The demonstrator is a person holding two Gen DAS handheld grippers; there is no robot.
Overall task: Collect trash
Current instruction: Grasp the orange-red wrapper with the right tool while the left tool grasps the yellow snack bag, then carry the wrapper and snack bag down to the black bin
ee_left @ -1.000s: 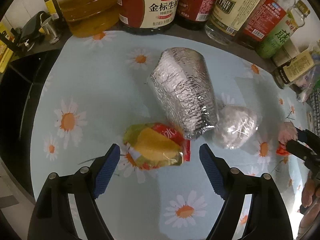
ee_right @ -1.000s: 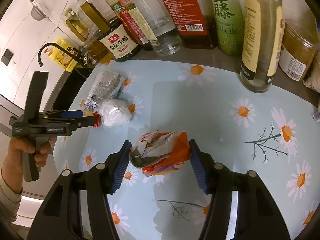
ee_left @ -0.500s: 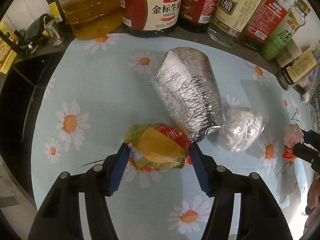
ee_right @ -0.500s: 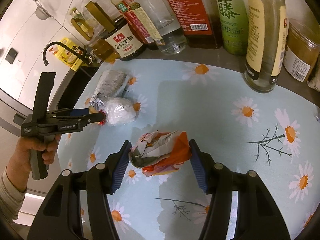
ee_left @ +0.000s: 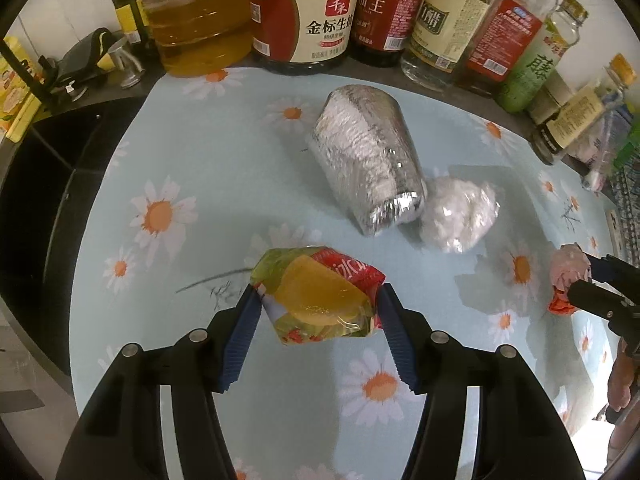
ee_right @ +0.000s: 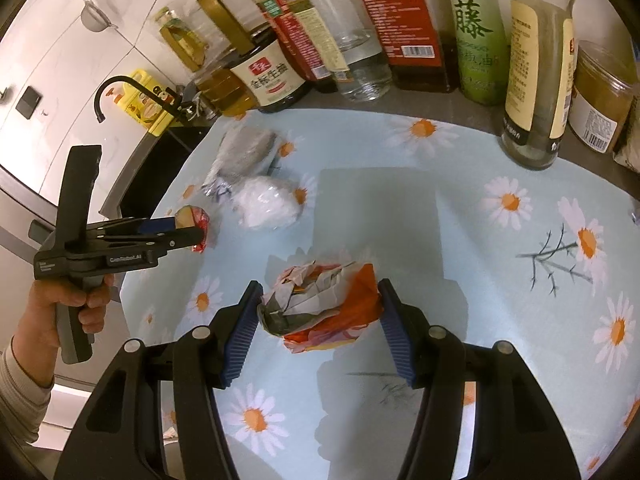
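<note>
A dark bench [ee_left: 132, 92] carries a pale blue daisy-print mat [ee_left: 208, 168], with a sink [ee_left: 36, 184] and black faucet [ee_right: 120, 88] at one end and a white tiled wall behind. Along the back edge stands a row of oil, soy sauce and vinegar bottles [ee_left: 304, 20]. The left hand-held gripper [ee_left: 316, 308] has just been closing and now pinches a crumpled yellow-and-red snack wrapper [ee_left: 320, 292] between its blue pads; the wrapper's long axis runs across the jaws, its red end toward the right pad, and its shadow on the mat suggests it is off the surface. The right hand-held gripper [ee_right: 320, 308] is pressed onto a crumpled orange-and-white wrapper [ee_right: 324, 308], also lying across its jaws, above the mat. Beyond the left gripper a foil-wrapped roll [ee_left: 368, 164] lies on the mat, its long axis running from the bottles toward the camera, with a white plastic-wrapped ball [ee_left: 460, 216] touching its near end.
</note>
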